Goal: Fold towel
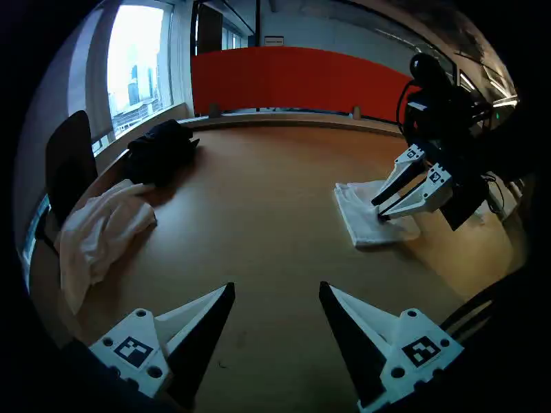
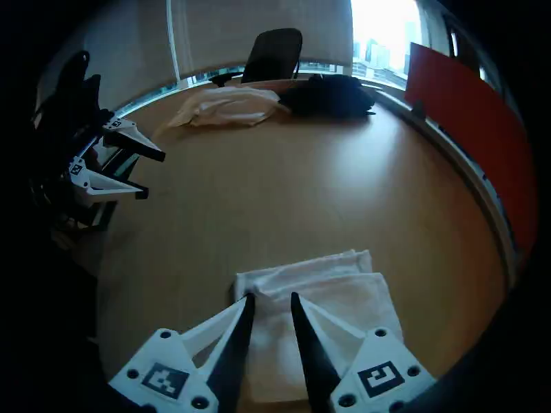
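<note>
Wooden table (image 1: 275, 206), folded white towel (image 1: 368, 220) on it, crumpled white cloth (image 1: 103, 234), black bundle (image 1: 160, 150) at far edge

Views low over shared table (image 1: 275, 193), facing each other, right gripper view nearest towel (image 2: 344, 296)

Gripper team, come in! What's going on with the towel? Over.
Left gripper open, hovering above table. Right gripper nearly closed at edge of folded towel; grip unclear. White cloth heap and black bundle far off, nothing in the way. Over.
</note>
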The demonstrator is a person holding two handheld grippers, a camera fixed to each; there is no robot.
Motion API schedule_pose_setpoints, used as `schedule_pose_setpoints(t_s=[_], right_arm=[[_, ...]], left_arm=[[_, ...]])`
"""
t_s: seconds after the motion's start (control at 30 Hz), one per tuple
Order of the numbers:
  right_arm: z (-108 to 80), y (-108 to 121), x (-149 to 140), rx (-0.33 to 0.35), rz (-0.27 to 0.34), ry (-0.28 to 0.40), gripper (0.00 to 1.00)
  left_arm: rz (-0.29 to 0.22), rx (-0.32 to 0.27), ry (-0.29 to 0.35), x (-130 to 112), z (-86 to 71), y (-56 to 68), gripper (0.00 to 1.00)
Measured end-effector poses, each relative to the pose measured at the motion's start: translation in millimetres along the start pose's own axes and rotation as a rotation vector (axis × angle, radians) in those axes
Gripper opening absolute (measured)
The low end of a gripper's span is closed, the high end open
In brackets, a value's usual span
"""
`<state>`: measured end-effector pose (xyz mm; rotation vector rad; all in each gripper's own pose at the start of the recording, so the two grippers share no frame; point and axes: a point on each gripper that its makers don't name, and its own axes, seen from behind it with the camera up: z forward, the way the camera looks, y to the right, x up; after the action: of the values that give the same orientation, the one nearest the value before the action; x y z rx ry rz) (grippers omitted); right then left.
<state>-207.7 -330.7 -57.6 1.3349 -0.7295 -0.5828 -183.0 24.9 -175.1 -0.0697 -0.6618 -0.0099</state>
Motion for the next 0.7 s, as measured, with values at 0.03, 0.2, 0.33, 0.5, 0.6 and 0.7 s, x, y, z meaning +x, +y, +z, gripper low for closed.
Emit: schedule_pose_setpoints(t_s=[0.03,0.2,0.33,0.5,0.6,0.7], right_arm=[[-0.2,0,0,0.000,0.001,0.001,0.54],[-1.5,0,1,-0.002,0.007,0.009,0.66],[-3.3,0,0,-0.010,0.011,0.013,0.66],[-7.1,0,-3,-0.032,0.024,0.015,0.66],[-10.4,-1,-9,-0.045,0.037,0.014,0.67],[-14.0,-2,-16,-0.062,0.054,0.012,0.67]], left_arm=[[0.000,0.000,0.000,0,0.0,0.0,0.91],[0.000,-0.001,-0.001,-1,0.4,0.1,0.91],[0.000,-0.002,-0.001,-1,0.8,0.6,0.91],[0.001,-0.004,-0.002,-1,1.2,1.3,0.91],[0.001,-0.005,0.000,0,1.3,1.1,0.90],[0.001,-0.005,0.000,0,1.9,0.5,0.91]])
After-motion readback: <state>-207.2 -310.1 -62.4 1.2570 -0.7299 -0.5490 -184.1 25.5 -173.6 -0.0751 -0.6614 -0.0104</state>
